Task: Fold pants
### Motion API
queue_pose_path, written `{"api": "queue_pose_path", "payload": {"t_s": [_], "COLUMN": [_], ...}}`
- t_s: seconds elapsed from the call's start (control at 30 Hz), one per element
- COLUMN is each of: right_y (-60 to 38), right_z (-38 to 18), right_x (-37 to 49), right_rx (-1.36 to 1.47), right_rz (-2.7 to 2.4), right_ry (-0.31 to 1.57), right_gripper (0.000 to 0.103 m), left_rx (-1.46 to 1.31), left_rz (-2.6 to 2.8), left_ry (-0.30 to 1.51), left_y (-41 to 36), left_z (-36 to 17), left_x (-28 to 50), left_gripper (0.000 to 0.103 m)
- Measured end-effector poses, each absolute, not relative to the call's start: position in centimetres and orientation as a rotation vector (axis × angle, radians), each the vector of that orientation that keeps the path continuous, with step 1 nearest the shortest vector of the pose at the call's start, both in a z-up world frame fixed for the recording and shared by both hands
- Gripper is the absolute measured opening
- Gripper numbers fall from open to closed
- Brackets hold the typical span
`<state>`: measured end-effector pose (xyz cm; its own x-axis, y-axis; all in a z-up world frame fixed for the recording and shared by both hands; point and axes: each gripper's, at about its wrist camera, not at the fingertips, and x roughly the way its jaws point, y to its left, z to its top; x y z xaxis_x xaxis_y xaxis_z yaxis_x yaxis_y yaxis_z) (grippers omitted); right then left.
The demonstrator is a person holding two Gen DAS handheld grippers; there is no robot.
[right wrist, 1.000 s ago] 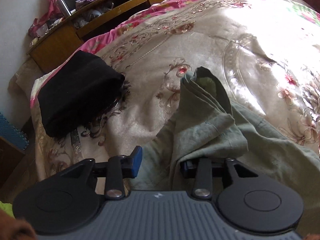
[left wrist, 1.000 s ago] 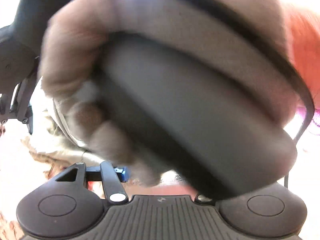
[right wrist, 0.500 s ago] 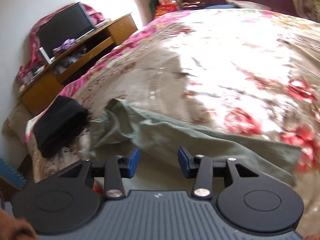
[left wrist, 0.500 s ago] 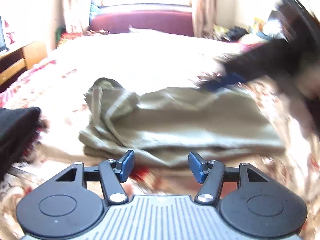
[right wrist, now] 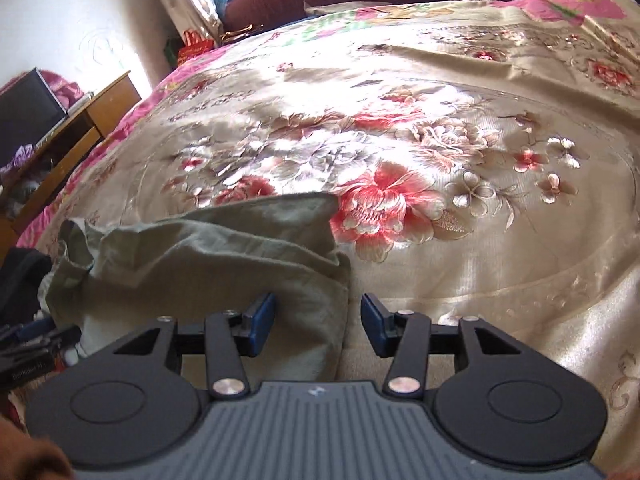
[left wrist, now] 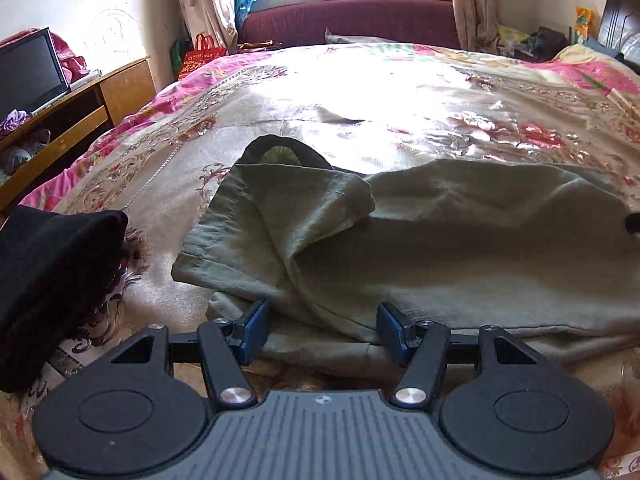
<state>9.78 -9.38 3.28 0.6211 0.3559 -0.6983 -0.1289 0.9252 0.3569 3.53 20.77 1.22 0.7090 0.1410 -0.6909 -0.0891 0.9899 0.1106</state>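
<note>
Olive-green pants (left wrist: pixel 420 240) lie folded in a loose, wrinkled bundle on the floral bedspread (left wrist: pixel 360 92). My left gripper (left wrist: pixel 322 330) is open and empty, low over the near left end of the pants, where a leg hem flops over. My right gripper (right wrist: pixel 318 328) is open and empty at the pants' right end (right wrist: pixel 224 256), its left finger over the cloth and its right finger over bare bedspread (right wrist: pixel 460 208).
A folded black garment (left wrist: pixel 52 280) lies on the bed left of the pants. A wooden TV stand (left wrist: pixel 76 108) with a television stands along the left wall. A maroon sofa (left wrist: pixel 352 20) is under the window beyond the bed.
The right gripper has let go of the pants and swung to their right end. The hand that blocked the left view is gone. The left gripper has moved closer to the pants.
</note>
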Motion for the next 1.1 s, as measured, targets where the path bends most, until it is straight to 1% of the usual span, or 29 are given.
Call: {"api": "queue_pose_path", "payload": {"t_s": [0.13,0.2,0.23,0.3,0.43,0.53,0.6,0.7,0.8,0.93,0.97,1.03,1.1], "right_y": [-11.5,-11.8,-11.8,-11.8,-12.5,-12.0,-11.0,-8.9,-7.6,-6.8,-6.4,-5.6,-4.8], "right_z": [3.0,2.9,2.9,3.1,4.4,5.3,5.4,4.6,3.9,3.2,3.1,3.0,3.4], "right_x": [13.1,15.0,15.7,16.2,15.2,13.9,13.6,13.4,13.7,15.0,15.2,15.5,15.4], "right_rx": [0.471,0.491,0.487,0.436,0.247,0.054,-0.051,-0.259,-0.383,-0.457,-0.493,-0.551,-0.610], "right_rz": [0.362,0.413,0.439,0.481,0.519,0.594,0.673,0.774,0.837,0.919,0.949,0.992,1.008], "right_ry": [0.869,0.890,0.905,0.929,0.873,0.832,0.837,0.854,0.850,0.876,0.889,0.909,0.895], "right_gripper": [0.050,0.053,0.054,0.054,0.052,0.046,0.038,0.031,0.030,0.030,0.029,0.022,0.011], "left_rx": [0.139,0.174,0.197,0.242,0.296,0.339,0.377,0.368,0.359,0.370,0.372,0.369,0.366], "left_rz": [0.061,-0.023,-0.057,-0.139,-0.332,-0.444,-0.498,-0.555,-0.595,-0.627,-0.632,-0.647,-0.656], "left_ry": [0.747,0.715,0.704,0.692,0.680,0.685,0.686,0.714,0.735,0.753,0.756,0.766,0.775], "left_y": [18.8,17.0,15.9,13.5,9.0,6.6,5.1,4.1,3.3,2.4,2.4,2.1,1.9], "left_z": [2.5,3.6,3.8,4.1,3.7,3.2,2.9,2.8,2.7,2.3,2.2,2.3,2.3], "left_x": [2.3,1.6,1.4,1.3,1.3,1.3,1.1,1.0,0.8,0.6,0.6,1.0,1.6], "left_gripper": [0.073,0.073,0.073,0.073,0.073,0.073,0.073,0.073,0.073,0.073,0.073,0.073,0.073]}}
